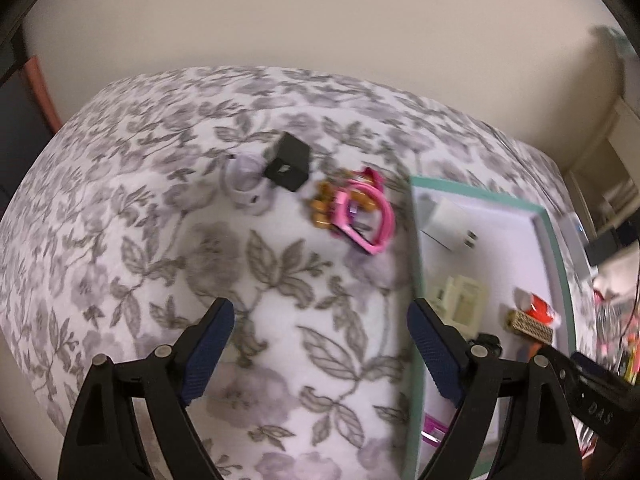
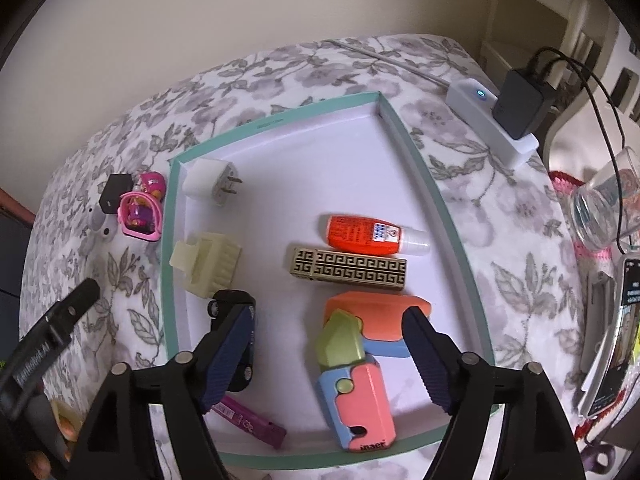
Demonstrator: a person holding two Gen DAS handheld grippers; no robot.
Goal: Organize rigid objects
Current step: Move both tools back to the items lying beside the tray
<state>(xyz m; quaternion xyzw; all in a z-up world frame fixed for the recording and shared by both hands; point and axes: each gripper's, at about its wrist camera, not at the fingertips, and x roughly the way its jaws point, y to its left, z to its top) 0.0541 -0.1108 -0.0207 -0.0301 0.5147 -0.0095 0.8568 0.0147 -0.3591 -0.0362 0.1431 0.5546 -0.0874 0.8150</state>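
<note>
Left wrist view: left claw (image 1: 320, 354) wide open, empty, over the floral bedspread (image 1: 120, 208); I'd straddle the pink toy (image 1: 362, 212) squarely before lifting into the tray (image 1: 554, 248)

Plain cream wall (image 1: 320, 12) behind a floral-clothed table (image 1: 132, 208)

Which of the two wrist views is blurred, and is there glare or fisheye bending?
Left wrist view: motion-smeared, the pink toy and the tray rim soft; the patterned cloth bulges from fisheye bending. Right wrist view: sharper, the gold patterned case legible, the tray edges bowed, no strong glare; dark vignette in the corners of both.
</note>
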